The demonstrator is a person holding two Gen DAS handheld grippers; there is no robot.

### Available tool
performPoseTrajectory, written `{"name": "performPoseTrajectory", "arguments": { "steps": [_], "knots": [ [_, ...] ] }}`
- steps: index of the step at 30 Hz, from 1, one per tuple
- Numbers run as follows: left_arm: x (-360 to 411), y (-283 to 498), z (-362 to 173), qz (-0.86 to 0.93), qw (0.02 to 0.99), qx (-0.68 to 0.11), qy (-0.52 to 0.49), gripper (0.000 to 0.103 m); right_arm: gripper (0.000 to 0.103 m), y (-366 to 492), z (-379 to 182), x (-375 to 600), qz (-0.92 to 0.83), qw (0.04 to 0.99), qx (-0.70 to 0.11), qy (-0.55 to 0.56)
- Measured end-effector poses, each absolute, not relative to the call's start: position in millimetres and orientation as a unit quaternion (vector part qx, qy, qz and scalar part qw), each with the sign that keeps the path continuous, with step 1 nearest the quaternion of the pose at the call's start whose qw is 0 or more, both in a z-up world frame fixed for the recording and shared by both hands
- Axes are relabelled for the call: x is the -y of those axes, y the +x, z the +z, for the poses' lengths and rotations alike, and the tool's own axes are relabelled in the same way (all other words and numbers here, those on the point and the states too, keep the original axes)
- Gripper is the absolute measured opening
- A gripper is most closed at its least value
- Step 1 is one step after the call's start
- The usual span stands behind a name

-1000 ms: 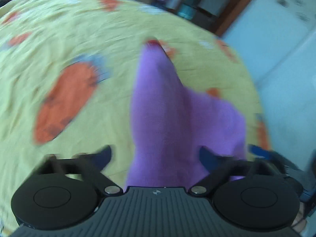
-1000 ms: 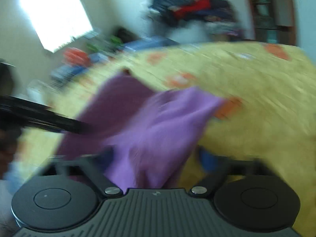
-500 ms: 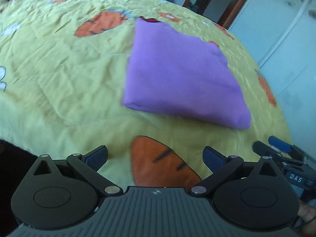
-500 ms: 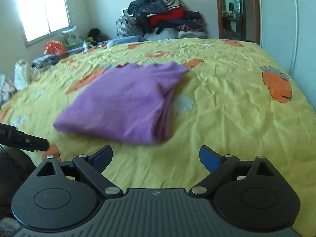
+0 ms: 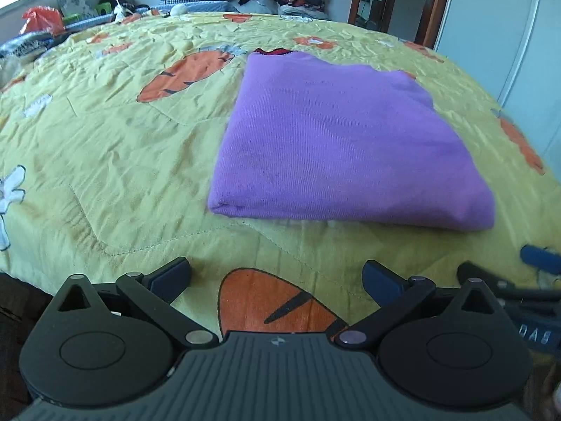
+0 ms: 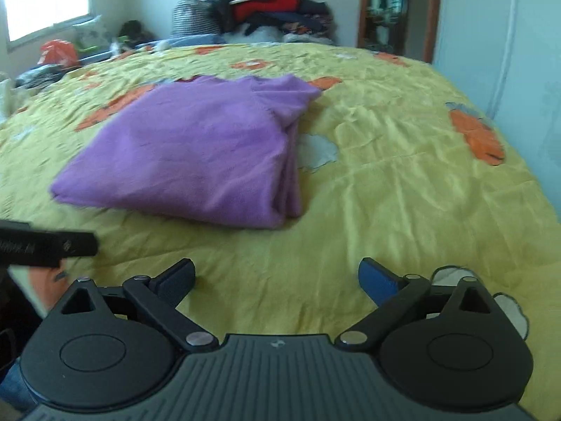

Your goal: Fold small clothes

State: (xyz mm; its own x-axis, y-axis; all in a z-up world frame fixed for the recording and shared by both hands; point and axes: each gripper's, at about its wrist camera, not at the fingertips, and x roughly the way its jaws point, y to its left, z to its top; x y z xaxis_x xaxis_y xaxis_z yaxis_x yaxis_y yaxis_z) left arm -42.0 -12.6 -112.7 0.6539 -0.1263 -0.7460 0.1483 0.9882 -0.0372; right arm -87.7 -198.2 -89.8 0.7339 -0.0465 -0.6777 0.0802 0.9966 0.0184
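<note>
A purple garment point(image 5: 336, 144) lies folded into a neat rectangle on the yellow carrot-print bedspread point(image 5: 105, 147). It also shows in the right wrist view point(image 6: 196, 154), with stacked layers at its right edge. My left gripper point(image 5: 277, 277) is open and empty, held back from the garment's near fold. My right gripper point(image 6: 277, 277) is open and empty, near and to the right of the garment. The right gripper's tip point(image 5: 540, 259) shows at the right edge of the left wrist view, and the left gripper's body point(image 6: 45, 244) at the left edge of the right wrist view.
A pile of clothes point(image 6: 266, 10) is stacked beyond the far end of the bed. A white wardrobe point(image 5: 501, 28) stands on the right and a doorway point(image 6: 392, 7) beside it. Clutter point(image 5: 45, 21) lies under the window at the far left.
Both grippers let go of the purple garment, which now lies folded flat on the bed. Both grippers have pulled back toward the near edge and the views have steadied.
</note>
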Motion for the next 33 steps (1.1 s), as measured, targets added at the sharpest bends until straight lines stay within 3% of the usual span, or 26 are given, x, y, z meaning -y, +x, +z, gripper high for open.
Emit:
{"name": "performPoseTrajectory", "arguments": {
  "steps": [33],
  "knots": [
    [14,-44,-116,-0.04,0.917,-0.396,0.02,0.103,0.103,-90,-94,209,-0.055,0.939,-0.34,0.025]
  ]
}}
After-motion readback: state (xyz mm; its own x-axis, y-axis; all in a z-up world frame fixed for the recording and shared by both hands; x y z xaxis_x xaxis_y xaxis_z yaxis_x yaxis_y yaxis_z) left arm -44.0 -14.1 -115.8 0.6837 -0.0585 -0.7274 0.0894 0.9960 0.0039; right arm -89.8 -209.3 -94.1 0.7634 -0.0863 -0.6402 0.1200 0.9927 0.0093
